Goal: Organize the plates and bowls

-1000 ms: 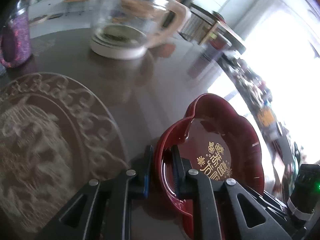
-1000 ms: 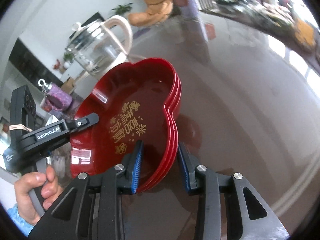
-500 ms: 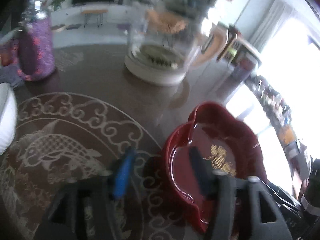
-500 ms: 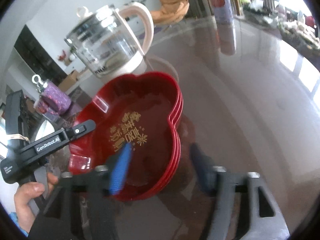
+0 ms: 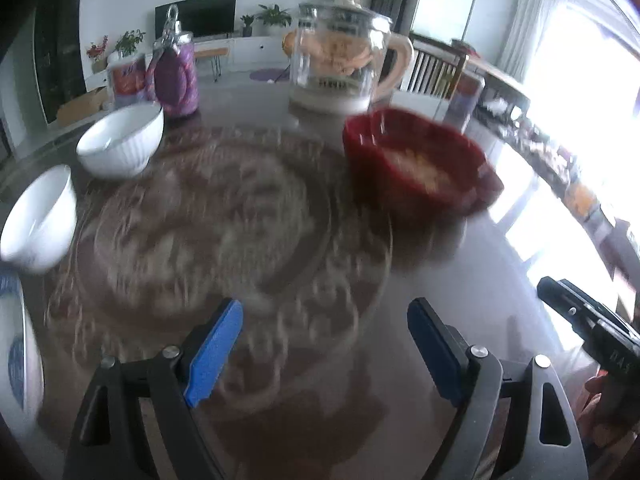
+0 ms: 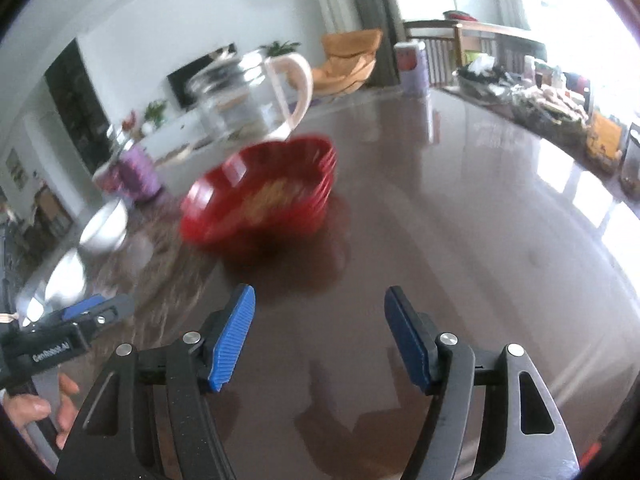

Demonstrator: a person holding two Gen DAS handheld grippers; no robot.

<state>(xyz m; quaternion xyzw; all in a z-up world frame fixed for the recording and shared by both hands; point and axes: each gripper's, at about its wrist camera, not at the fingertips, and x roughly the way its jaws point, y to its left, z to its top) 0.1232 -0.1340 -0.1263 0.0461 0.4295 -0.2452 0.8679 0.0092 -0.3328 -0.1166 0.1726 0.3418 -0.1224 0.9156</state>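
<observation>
- Red lacquer plates [image 5: 420, 168], a nested flower-shaped stack, sit on the dark table [image 6: 460, 240] just in front of the glass kettle [image 5: 340, 60], right of the patterned centre disc [image 5: 224, 232].
- Left gripper [image 5: 324, 352] hangs near, well apart from the stack; its jaws are opening, with nothing between them.
- Right gripper [image 6: 320, 338] is likewise clear of the stack, jaws wide and empty.
- Two white bowls [image 5: 120, 144] stand at the far left, apart from each other; a blue-patterned dish [image 5: 16, 360] shows at the left edge.
- The plates look dealt with, so the bowls seem next: one gripper would have to cross left, straddle a rim and close before nesting one bowl in the other.
</observation>
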